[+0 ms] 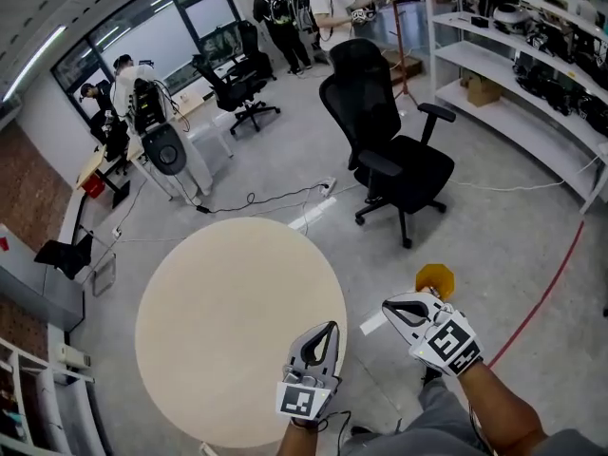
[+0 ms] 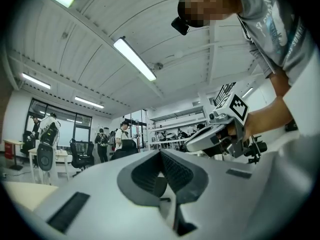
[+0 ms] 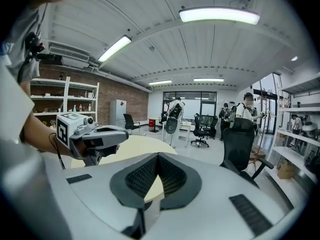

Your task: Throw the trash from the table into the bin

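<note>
While the left claw (image 1: 326, 335) and right claw (image 1: 394, 310) are hovering clenched, empty — an orange object (image 1: 435, 278) is sitting just beyond the right claw.

Your round table (image 1: 218, 331), pale beige on top, stands on the grey floor (image 1: 285, 150) near you. Beyond it a black cable (image 1: 275, 195) and a white strip (image 1: 312, 214) (tape, it seems) lie on the floor. A black office chair (image 1: 394, 155) stands far right, and a red line (image 1: 551, 283) curves along the right.
</note>
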Available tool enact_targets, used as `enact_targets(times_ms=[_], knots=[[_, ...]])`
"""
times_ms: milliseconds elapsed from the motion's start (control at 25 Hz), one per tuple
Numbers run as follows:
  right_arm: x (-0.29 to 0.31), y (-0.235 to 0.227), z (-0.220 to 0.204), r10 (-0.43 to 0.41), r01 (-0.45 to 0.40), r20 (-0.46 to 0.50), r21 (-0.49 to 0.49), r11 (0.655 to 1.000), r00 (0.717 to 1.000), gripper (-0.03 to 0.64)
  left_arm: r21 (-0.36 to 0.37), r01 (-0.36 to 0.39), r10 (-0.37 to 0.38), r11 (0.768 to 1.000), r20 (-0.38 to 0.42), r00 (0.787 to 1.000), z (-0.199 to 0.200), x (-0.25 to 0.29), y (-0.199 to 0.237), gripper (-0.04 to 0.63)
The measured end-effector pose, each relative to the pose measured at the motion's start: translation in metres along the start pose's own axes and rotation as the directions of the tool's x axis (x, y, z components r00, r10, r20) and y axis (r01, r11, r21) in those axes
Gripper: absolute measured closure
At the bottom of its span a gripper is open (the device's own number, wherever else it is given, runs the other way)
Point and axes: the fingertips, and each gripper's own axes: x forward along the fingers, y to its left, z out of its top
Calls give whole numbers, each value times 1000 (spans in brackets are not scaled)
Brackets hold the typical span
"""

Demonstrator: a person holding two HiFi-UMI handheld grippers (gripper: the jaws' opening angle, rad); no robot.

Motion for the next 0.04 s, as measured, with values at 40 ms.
enact_targets(times_ms=[40], knots=[[-3,12,8,3,-3,5,-7,1000,1000,609,-7,-8,8,1000,14,1000,7,-13,0,561]])
